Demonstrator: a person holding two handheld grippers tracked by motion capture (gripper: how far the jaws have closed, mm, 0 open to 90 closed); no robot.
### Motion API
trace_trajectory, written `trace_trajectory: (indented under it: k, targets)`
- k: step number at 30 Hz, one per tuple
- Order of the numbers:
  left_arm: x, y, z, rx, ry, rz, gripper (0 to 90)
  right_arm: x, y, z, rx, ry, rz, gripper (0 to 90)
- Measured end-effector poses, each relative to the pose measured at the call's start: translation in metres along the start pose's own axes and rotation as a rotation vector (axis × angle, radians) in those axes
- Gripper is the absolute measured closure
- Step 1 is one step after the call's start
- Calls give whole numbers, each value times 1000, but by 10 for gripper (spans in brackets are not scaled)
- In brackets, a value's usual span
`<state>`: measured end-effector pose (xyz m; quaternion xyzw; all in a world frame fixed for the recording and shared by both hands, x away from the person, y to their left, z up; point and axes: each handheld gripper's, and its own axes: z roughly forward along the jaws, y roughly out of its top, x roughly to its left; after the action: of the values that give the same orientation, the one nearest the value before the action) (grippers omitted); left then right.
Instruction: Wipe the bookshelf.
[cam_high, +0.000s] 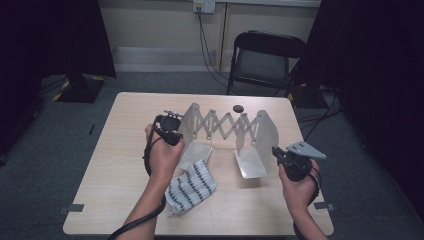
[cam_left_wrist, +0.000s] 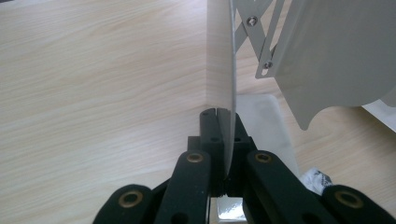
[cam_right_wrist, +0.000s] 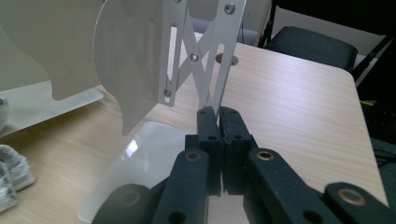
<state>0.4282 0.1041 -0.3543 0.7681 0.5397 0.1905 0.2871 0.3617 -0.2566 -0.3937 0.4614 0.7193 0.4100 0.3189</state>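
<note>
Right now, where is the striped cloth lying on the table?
In the high view the striped cloth lies on the table near its front edge, left of centre, just in front of the metal rack's left base plate and beside the left forearm.

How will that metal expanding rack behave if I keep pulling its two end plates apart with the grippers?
The rack will probably stretch rather than lift, since crossed riveted slats link its end plates. Each plate looks thin and smooth, so it may slip in the left gripper or right gripper, both clamped on an edge. Its flat base feet should resist tipping, though they may slide on the table.
</note>
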Motion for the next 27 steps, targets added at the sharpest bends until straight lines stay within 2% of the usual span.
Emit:
trace_trajectory:
  k: [1,2,4,8,14,15,21,22,24,27]
  targets:
    - [-7,0,3,-5,-12,2,900,-2,-2,-1,-1,-2,0,879]
    - [-7,0,3,-5,-12,2,900,-2,-2,-1,-1,-2,0,879]
    - [-17,0,7,-6,-27,15,900,-10,-9,-4,5,-18,3,876]
    - [-23,-2,10,-9,-36,22,898,-14,-14,-7,0,-28,-3,875]
    - [-24,-11,11,-18,-41,25,894,-11,-21,-10,5,-28,-32,865]
    - [-24,-15,10,-13,-41,36,893,-8,-24,-10,10,-20,-39,857]
    - [-23,-27,10,-2,-48,33,890,3,-33,-12,38,1,-37,839]
    - [-20,-30,11,26,-64,25,885,3,-34,-12,46,7,-37,835]
    - [-20,-32,11,34,-64,33,879,4,-36,-12,53,14,-34,831]
    - [-15,-39,10,21,-80,24,853,6,-45,-10,69,31,-24,779]
